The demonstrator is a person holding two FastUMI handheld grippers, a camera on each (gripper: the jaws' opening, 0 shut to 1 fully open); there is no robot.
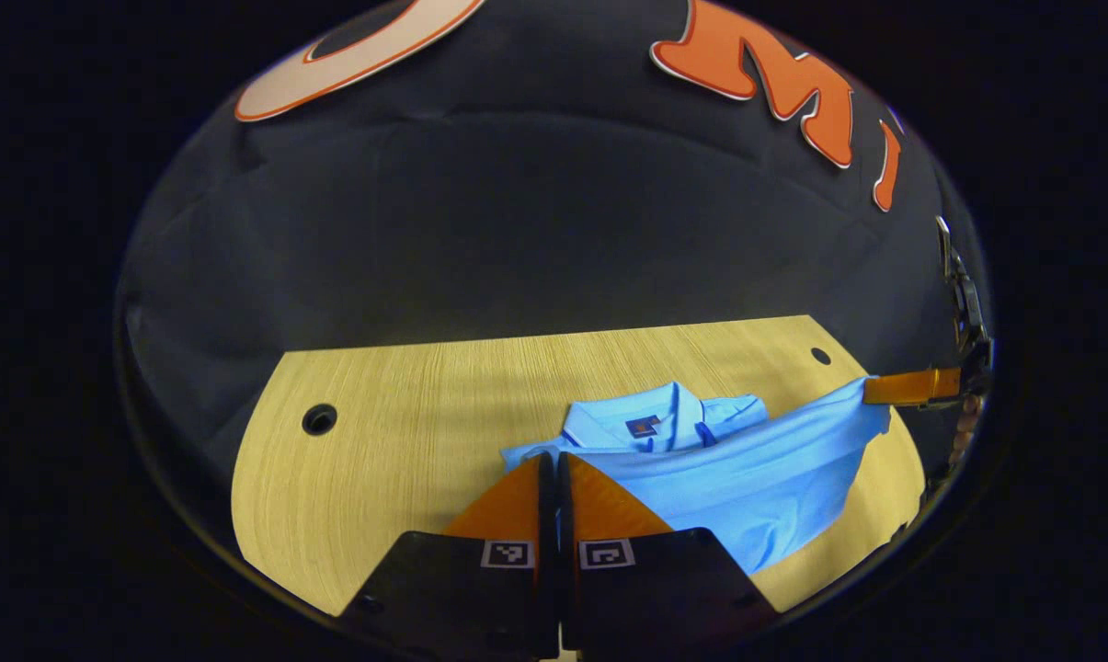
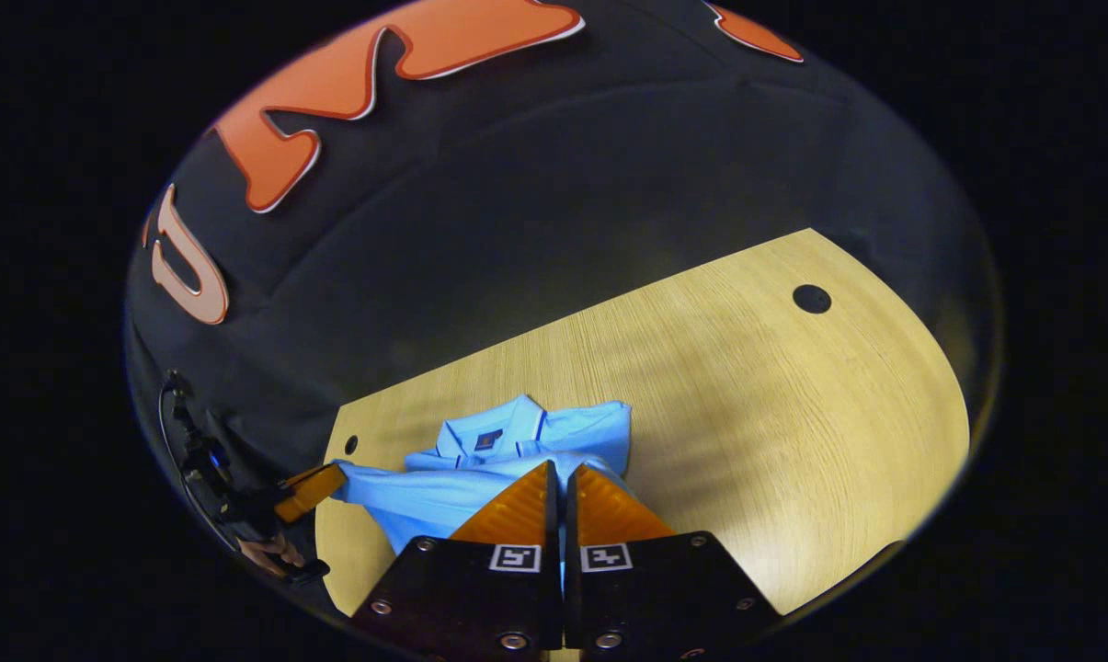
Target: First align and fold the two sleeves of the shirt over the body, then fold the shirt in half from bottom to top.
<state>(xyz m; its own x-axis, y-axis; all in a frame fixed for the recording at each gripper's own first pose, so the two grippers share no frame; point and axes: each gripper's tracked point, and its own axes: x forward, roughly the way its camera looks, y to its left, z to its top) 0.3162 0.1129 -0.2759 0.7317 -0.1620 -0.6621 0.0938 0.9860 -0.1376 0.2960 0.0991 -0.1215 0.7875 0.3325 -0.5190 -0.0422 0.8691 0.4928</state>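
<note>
My left gripper (image 1: pixel 554 457) is pinching the light blue polo shirt's (image 1: pixel 747 478) hem, fingers pressed together on the fabric. The shirt lies on the wooden table (image 1: pixel 406 414), collar at twelve o'clock. My right gripper (image 2: pixel 560 467), at three o'clock, is clamped on the hem's other corner, lifted.

Dim, fisheye-warped, soft at edges.

A pale wooden table (image 2: pixel 701 386) with round cable holes (image 2: pixel 811 299) carries a light-blue shirt (image 2: pixel 517 437).
</note>
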